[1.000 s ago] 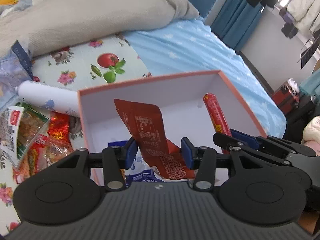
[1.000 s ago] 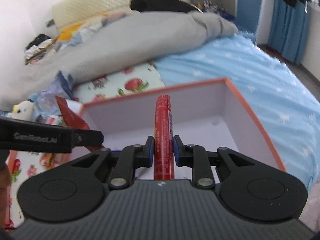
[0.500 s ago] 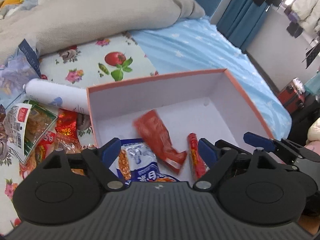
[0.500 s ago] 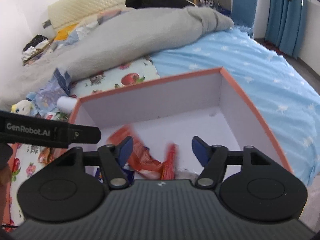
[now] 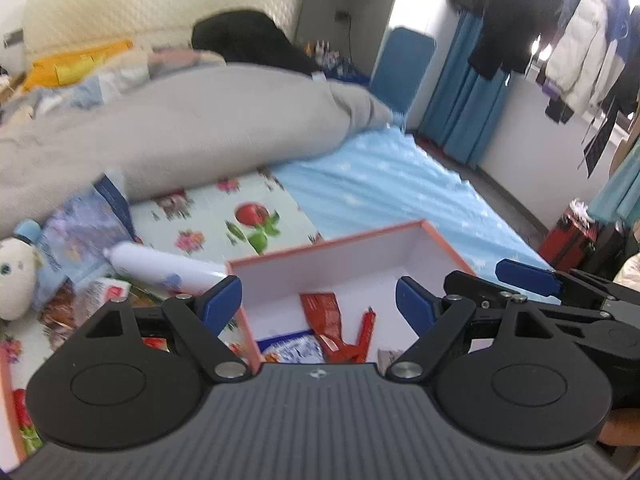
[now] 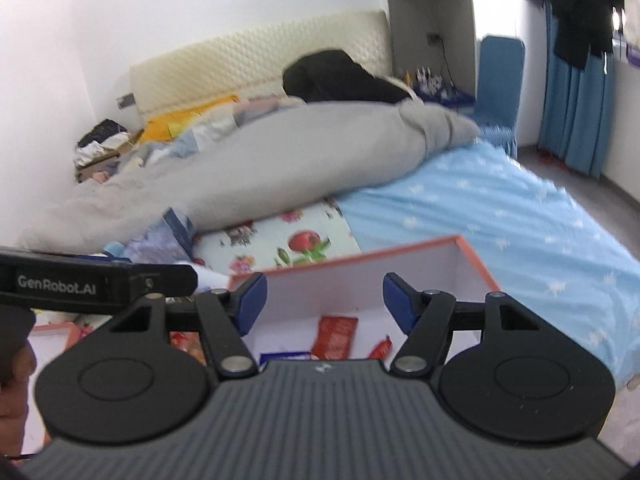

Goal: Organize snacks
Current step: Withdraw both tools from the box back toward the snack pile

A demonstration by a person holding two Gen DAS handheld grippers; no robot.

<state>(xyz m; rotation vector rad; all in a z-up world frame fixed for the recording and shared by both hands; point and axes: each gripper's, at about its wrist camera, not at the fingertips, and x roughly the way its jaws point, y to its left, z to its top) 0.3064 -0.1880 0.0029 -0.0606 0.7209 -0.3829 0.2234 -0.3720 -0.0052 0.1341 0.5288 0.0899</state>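
Inside the box [image 5: 372, 256] lie a red packet [image 5: 322, 310] and a thin red sausage stick [image 5: 366, 330]; more snacks [image 5: 100, 296] wait on the bed beside it. Both the left gripper [image 5: 318, 300] and the right gripper [image 6: 322, 300] are spread and hold nothing. These packets are probably light, soft and slippery, so pinch one across its flat middle.

The box [image 5: 448, 248] has an orange-pink rim and white walls, and the packet [image 5: 322, 314] and thin stick [image 5: 367, 326] inside it are red, beside a blue-and-white bag [image 5: 294, 350]. The mat [image 5: 224, 220] is pale with red fruit and flower prints (blurred), the sheet [image 5: 384, 196] sky blue with white specks, the duvet [image 5: 180, 136] plain grey. Both grippers' pads [image 6: 250, 296] are blue on black.
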